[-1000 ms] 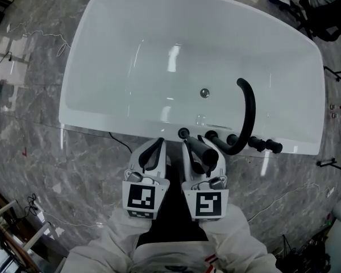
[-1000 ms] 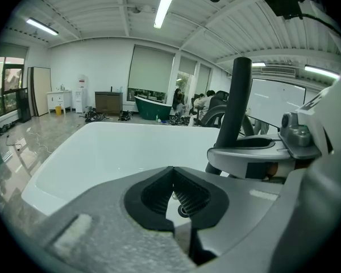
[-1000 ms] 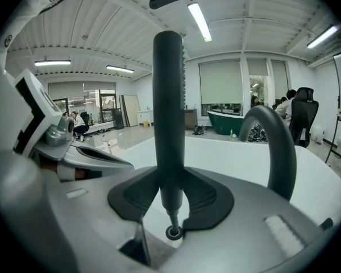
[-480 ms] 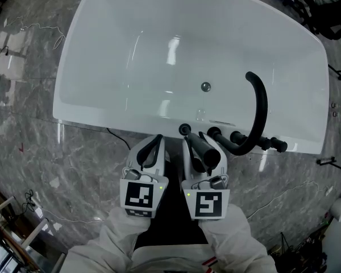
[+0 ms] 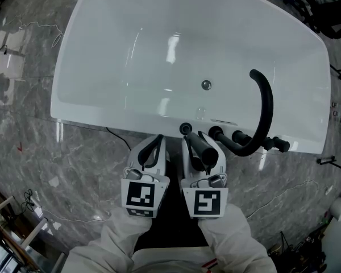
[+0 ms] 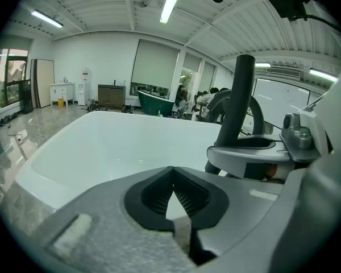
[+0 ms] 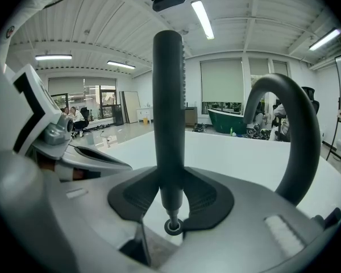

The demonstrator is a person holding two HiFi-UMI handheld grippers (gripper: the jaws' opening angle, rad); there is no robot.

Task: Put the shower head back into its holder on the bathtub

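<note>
My right gripper (image 5: 202, 144) is shut on the black stick-shaped shower head (image 5: 196, 151), just in front of the white bathtub's near rim (image 5: 119, 124). In the right gripper view the shower head (image 7: 168, 95) stands upright between the pads, its narrow lower tip right above the black ring of the holder (image 7: 172, 227). From the head view, the holder (image 5: 184, 128) sits on the rim just beyond the gripper. My left gripper (image 5: 157, 141) is alongside on the left, shut and empty, its tips meeting (image 6: 171, 175).
A black curved spout (image 5: 262, 112) arches over the tub at the right, with several black knobs (image 5: 237, 136) along the rim beside the holder. Grey marble floor (image 5: 40, 152) surrounds the tub. A thin cable (image 5: 118, 140) runs under the near rim.
Both grippers have sunk a little toward the tub rim, carrying the shower head down nearer the holder. Neither grip has changed.
</note>
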